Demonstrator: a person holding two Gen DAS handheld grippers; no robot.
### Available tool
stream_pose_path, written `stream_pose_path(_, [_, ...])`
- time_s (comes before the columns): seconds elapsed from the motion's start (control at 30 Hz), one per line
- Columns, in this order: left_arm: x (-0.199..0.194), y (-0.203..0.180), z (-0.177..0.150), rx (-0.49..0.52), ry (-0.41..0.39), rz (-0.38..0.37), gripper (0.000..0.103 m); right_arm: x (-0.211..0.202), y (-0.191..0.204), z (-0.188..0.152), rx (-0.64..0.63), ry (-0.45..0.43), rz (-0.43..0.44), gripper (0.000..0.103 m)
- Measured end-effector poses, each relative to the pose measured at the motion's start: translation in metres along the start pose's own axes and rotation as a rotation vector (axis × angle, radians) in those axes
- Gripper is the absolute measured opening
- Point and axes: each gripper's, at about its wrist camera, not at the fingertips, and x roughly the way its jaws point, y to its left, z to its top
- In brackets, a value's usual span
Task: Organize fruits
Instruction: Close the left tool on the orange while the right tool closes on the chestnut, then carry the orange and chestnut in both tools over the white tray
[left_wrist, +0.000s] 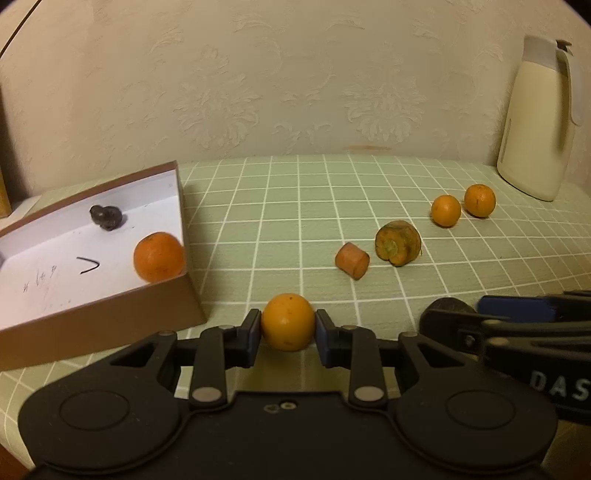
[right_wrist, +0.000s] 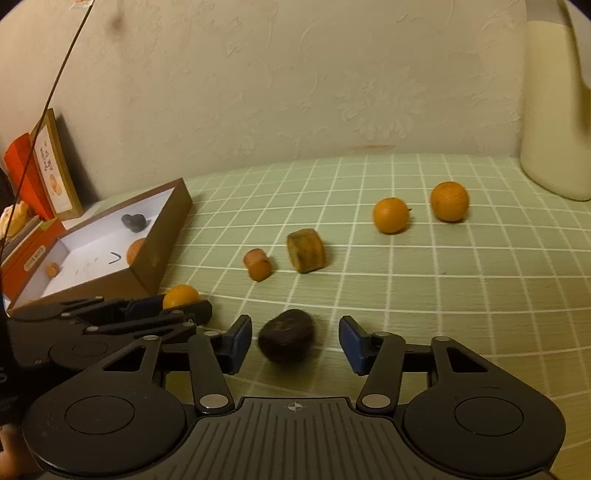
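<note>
My left gripper (left_wrist: 288, 329) is shut on a small orange (left_wrist: 288, 322), just right of the brown box (left_wrist: 110, 306); it also shows in the right wrist view (right_wrist: 180, 295). The box holds an orange (left_wrist: 159, 257) and a dark fruit (left_wrist: 106, 217). My right gripper (right_wrist: 295, 341) is open, its fingers on either side of a dark round fruit (right_wrist: 286, 335) lying on the cloth, not touching it. Two more oranges (right_wrist: 390, 215) (right_wrist: 449, 201) lie at the far right.
A carrot piece (right_wrist: 258, 264) and a carrot top chunk (right_wrist: 306, 251) lie mid-table on the green checked cloth (right_wrist: 443, 280). A cream jug (left_wrist: 535, 122) stands at the back right. Orange boxes and a framed card (right_wrist: 55, 166) stand behind the brown box at left.
</note>
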Motion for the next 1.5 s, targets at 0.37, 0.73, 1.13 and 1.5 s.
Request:
stream_pose_path(0.37, [-0.015,0.014,-0.01,-0.019,-0.002,0.027,0.021,0.012,0.014,-0.002,-0.009,0.041,-0.017,0.035])
stream_pose_path(0.73, [-0.036,0.034,-0.014,-0.061,-0.022,0.068,0.021,0.004,0.023,-0.001,-0.028,-0.026,-0.041,0.033])
stream_pose_path(1.13, [-0.076,0.075,-0.006,-0.137,-0.071,0.148,0.021,-0.022,0.067,0.015,-0.082,-0.145,0.031,0.033])
stream_pose_path(1.5, [-0.132,0.119,0.005,-0.187,-0.164,0.236,0.021,-0.051,0.128,0.024,-0.194,-0.271,0.139,0.033])
